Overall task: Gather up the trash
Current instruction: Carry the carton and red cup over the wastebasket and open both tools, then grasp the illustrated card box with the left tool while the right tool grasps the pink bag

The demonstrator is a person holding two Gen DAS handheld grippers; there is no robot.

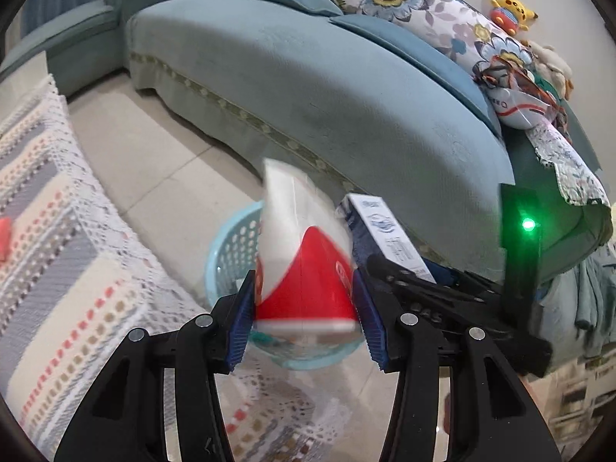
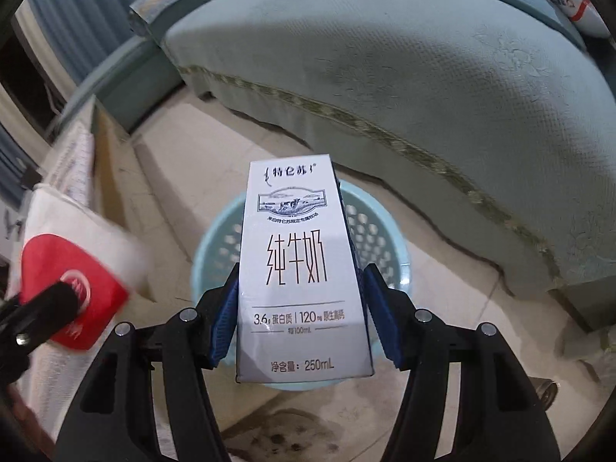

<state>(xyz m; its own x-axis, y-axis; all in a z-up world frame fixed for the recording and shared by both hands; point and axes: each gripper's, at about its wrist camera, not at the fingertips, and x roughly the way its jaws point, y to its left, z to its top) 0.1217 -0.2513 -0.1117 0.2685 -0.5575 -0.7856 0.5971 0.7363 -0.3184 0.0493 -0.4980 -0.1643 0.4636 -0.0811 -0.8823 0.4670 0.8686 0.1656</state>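
Left wrist view. The left hand-held gripper [image 1: 304,304] is clamping a red-and-white carton [image 1: 304,269] between its blue pads, which are pressing on the carton's red lower part so that the white upper part is projecting forward, away from the camera. The carton is hanging over a pale blue perforated basket [image 1: 231,250] standing on the tiled floor [image 1: 161,161], just in front of a teal sofa [image 1: 308,96]; the grip is probably being kept until the carton is over the basket's mouth. To the right, the right hand-held gripper [image 1: 389,265] is carrying a white milk carton [image 1: 389,231] just beside the red one, so both items are arriving together. A counter with a lace-edged striped cloth [image 1: 57,211] is lying to the near left.

Right wrist view. The right hand-held gripper [image 2: 304,315] is gripping the white milk carton [image 2: 300,269] by its two narrow sides, printed face toward the camera. It is tilting downward, placing the carton directly above the basket [image 2: 377,238], whose rim is showing on either side of it. This pose is presumably aligning the carton for a release. At the near left, the red-and-white carton [image 2: 77,269] is appearing blurred, with a black finger of the left hand-held gripper [image 2: 42,304] across it. The sofa [image 2: 423,96] is filling the far right. Neither carton is in the basket yet; what the basket already contains cannot be made out.
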